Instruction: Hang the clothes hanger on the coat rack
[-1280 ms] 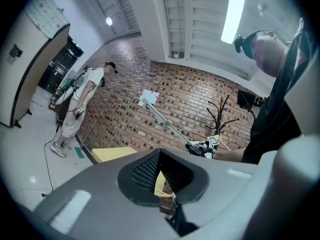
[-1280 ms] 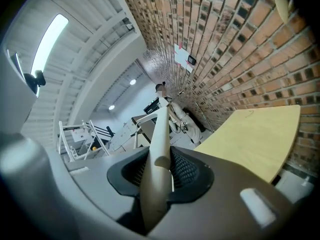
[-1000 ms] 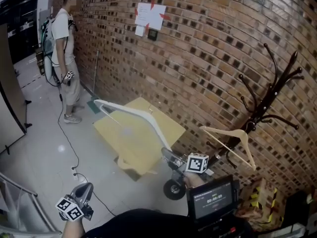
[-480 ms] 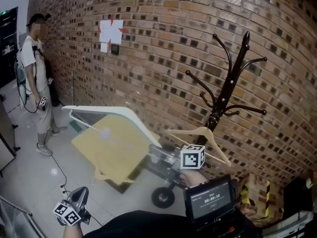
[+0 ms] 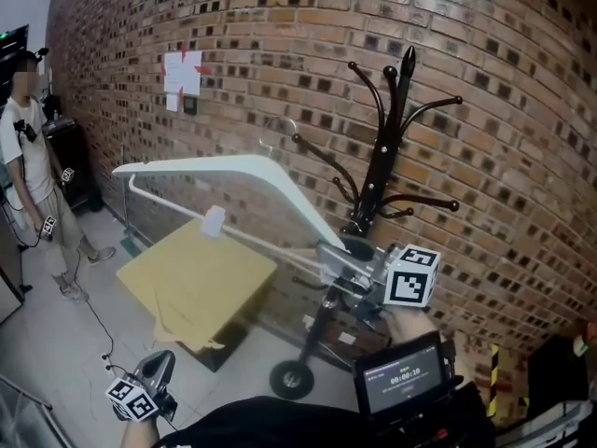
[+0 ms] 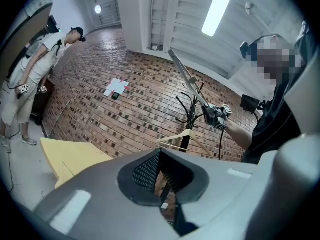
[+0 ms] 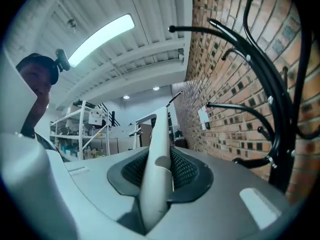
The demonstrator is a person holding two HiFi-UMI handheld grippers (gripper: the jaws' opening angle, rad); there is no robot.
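The right claw (image 7: 157,176) is clamped on one end of the long white plastic clothes hanger (image 7: 156,134), its pads held apart by that arm's thickness. The rest of the hanger runs straight out ahead of the claw. The black metal coat rack with curved arms (image 7: 280,109) stands close on the claw's right, and the hanger is not yet on it. I judge the end grip to be the risk. The hanger's hook is far from the pads, so a small wrist turn would swing it wide. It could then miss an arm, strike one, or twist in the pads. The head view shows the hanger's (image 5: 242,171) full span beside the rack (image 5: 378,185), which the right claw's view foreshortens. Only the left claw's view shows a pale wooden hanger (image 6: 182,136) low on the rack, where it could be knocked. The left claw (image 6: 160,176) hangs low and well apart from the rack, its jaws slightly apart and empty.
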